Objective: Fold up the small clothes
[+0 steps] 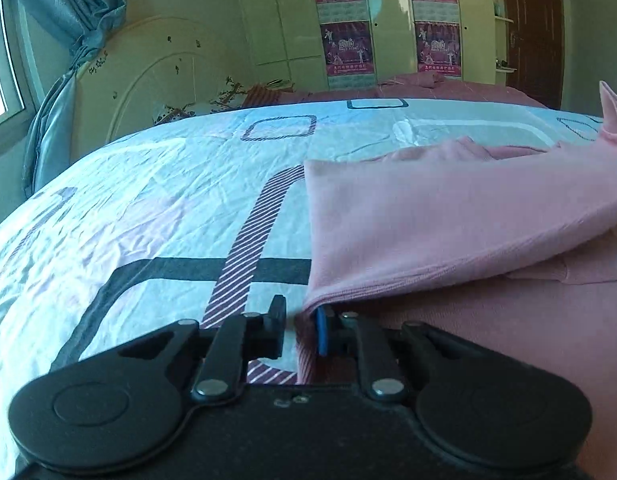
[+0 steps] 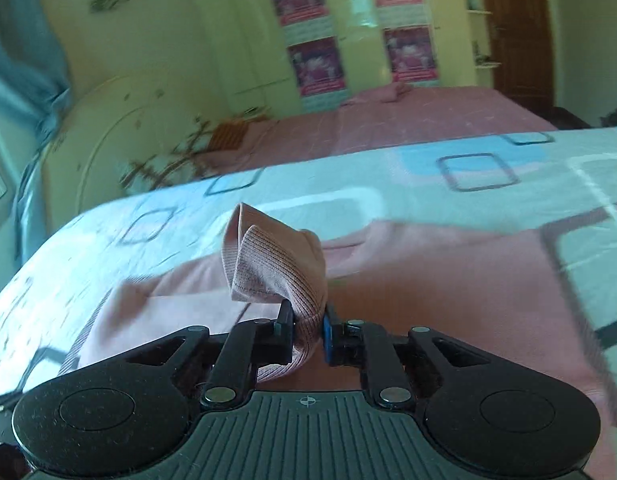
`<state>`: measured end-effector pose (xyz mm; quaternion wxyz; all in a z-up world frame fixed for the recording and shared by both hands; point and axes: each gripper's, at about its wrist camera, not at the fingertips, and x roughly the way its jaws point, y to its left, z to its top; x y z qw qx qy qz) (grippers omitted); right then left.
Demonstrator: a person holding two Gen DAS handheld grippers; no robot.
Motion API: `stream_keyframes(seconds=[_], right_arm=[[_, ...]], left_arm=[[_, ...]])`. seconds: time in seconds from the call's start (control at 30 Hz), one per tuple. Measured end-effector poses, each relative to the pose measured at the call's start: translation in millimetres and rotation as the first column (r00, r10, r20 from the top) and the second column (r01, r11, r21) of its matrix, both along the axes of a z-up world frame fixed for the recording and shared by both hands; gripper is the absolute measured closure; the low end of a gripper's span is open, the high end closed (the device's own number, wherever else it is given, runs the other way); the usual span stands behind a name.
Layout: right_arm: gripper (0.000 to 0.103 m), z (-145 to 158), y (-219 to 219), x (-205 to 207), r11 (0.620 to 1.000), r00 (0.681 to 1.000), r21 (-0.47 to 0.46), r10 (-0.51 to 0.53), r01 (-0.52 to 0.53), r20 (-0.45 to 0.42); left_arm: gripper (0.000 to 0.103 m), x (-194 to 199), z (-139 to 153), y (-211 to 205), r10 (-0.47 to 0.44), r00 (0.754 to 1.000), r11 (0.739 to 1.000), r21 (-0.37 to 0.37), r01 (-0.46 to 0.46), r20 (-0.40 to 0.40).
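Note:
A pink garment [image 1: 448, 216] lies spread on the patterned bed cover [image 1: 148, 200], with an upper layer folded over a lower one. My left gripper [image 1: 301, 330] sits at the garment's near left edge, and its jaws are shut on that edge. The cloth drapes over the blue pad [image 1: 322, 334]. In the right wrist view the same pink garment [image 2: 428, 272] covers the bed cover [image 2: 388, 168]. My right gripper [image 2: 308, 326] is shut on the garment's ribbed band [image 2: 276, 264], which stands up in a bunched loop above the fingers. This view is blurred.
A cream headboard [image 1: 148, 80] and a blue curtain [image 1: 68, 20] stand at the far left. A pale wardrobe with posters [image 1: 348, 20] and a brown door [image 1: 532, 20] line the back wall. A pink blanket [image 2: 408, 120] covers the far part of the bed.

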<state>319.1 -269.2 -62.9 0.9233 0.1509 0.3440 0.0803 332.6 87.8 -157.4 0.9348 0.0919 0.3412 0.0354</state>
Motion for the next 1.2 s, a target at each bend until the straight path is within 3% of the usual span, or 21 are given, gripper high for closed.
stream_keyframes(seconds=[0.13, 0.2, 0.23, 0.27, 0.33, 0.5, 0.57, 0.63, 0.83, 0.9, 0.97, 1.03, 1.1, 1.13, 1.17, 1.2], right_arm=[[0.089, -37.0, -34.3, 0.9, 0.994, 0.985, 0.101, -0.030, 0.048, -0.169], [0.089, -46.1, -44.5, -5.1, 0.990, 0.979, 0.113, -0.066, 0.089, -0.193], [0.081, -46.8, -51.8, -8.4, 0.986, 0.976, 0.123, -0.086, 0.112, -0.199], [0.066, -47.4, -58.0, -10.2, 0.983, 0.973, 0.128, -0.102, 0.130, -0.207], [0.054, -44.8, -68.0, -14.7, 0.979, 0.971, 0.126, -0.132, 0.159, -0.200], [0.053, -47.2, -76.1, -14.8, 0.977, 0.970, 0.154, -0.114, 0.149, -0.216], [0.055, -52.0, -71.6, -13.1, 0.979, 0.969, 0.149, -0.103, 0.139, -0.226], [0.096, -50.7, -67.6, -13.1, 0.983, 0.973, 0.149, -0.076, 0.110, -0.220], [0.096, -31.5, -56.2, -26.3, 0.999, 0.993, 0.024, -0.030, 0.033, -0.117], [0.096, -38.2, -53.6, -24.9, 0.999, 0.989, -0.038, -0.023, 0.017, -0.146], [0.095, -47.6, -57.6, -24.1, 1.000, 0.982, -0.009, -0.019, 0.017, -0.188], [0.095, -43.9, -64.6, -27.6, 1.000, 0.985, 0.014, -0.025, 0.027, -0.172], [0.079, -36.8, -70.1, -29.6, 0.999, 0.988, 0.029, -0.038, 0.043, -0.150], [0.063, -34.0, -72.8, -29.3, 0.998, 0.989, 0.032, -0.050, 0.055, -0.140], [0.055, -30.9, -76.1, -26.2, 0.997, 0.989, 0.034, -0.065, 0.070, -0.130], [0.054, -29.1, -78.0, -22.7, 0.996, 0.989, 0.035, -0.074, 0.079, -0.125]], left_arm=[[0.094, -7.9, -5.0, -10.6, -0.028, 1.000, 0.999, 0.024, 0.028, -0.004], [0.094, -8.9, -2.6, -7.8, -0.029, 1.000, 1.000, 0.001, 0.029, -0.012], [0.094, -9.7, -2.3, -7.3, -0.038, 0.999, 0.999, 0.003, 0.038, -0.016], [0.094, -10.8, -2.1, -7.9, -0.050, 0.999, 0.999, 0.013, 0.050, -0.021], [0.092, -13.9, -1.3, -8.6, -0.065, 0.998, 0.998, 0.025, 0.066, -0.028], [0.082, -20.8, 8.9, -3.3, -0.059, 0.997, 0.997, -0.057, 0.057, -0.047], [0.080, -25.3, 16.2, -1.2, -0.056, 0.997, 0.994, -0.095, 0.052, -0.048], [0.080, -30.0, 24.5, 0.3, -0.048, 0.998, 0.990, -0.131, 0.043, -0.038], [0.080, -15.6, 38.4, -1.8, -0.031, 0.999, 0.976, -0.216, 0.023, -0.034], [0.080, -1.5, 35.0, -5.7, -0.029, 0.998, 0.973, -0.229, 0.017, -0.052], [0.079, 9.1, 31.7, -6.7, -0.027, 0.997, 0.969, -0.248, 0.009, -0.070], [0.078, 19.2, 30.6, -7.0, -0.015, 0.997, 0.968, -0.252, -0.003, -0.071], [0.076, 29.6, 30.9, -5.8, -0.004, 0.997, 0.967, -0.256, -0.014, -0.071], [0.076, 36.3, 30.7, -5.1, 0.002, 0.997, 0.966, -0.260, -0.021, -0.071], [0.075, 43.2, 30.1, -4.3, 0.007, 0.997, 0.965, -0.263, -0.027, -0.075], [0.075, 50.1, 29.3, -3.9, 0.013, 0.996, 0.964, -0.264, -0.034, -0.083]])
